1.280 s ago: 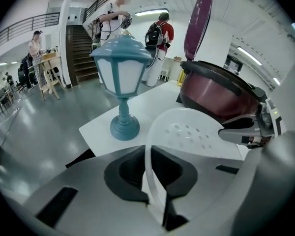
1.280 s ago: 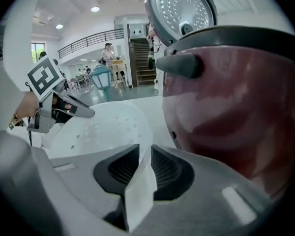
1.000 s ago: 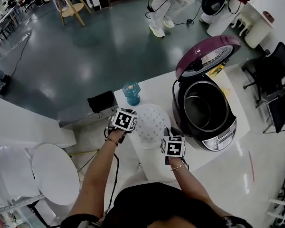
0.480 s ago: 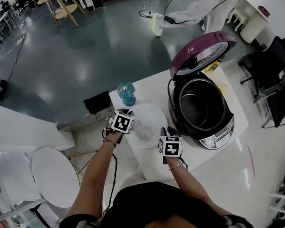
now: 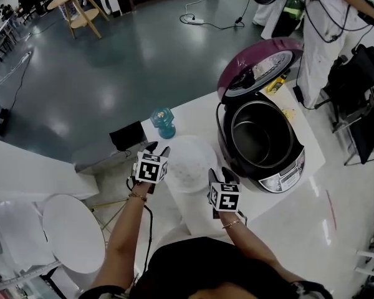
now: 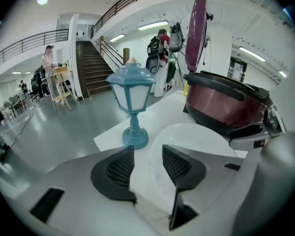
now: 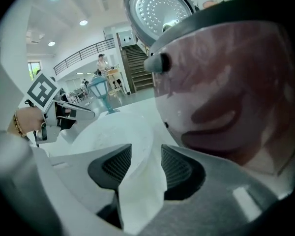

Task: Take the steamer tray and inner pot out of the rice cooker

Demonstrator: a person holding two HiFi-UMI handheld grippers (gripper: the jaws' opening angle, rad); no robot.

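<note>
Beside the open maroon rice cooker (image 5: pixel 266 167) sits the round white perforated steamer tray (image 5: pixel 188 164).
Forearms (image 5: pixel 126 229) outstretched, left gripper (image 5: pixel 157 148) and right gripper (image 5: pixel 219 174) tilt down flanking it, jaws just opened partway, rim between the right fingers (image 7: pixel 113 167); steel inner pot (image 5: pixel 244 143) sits inside.

Maroon rice cooker (image 6: pixel 226 109), white steamer tray (image 5: pixel 188 162)
</note>
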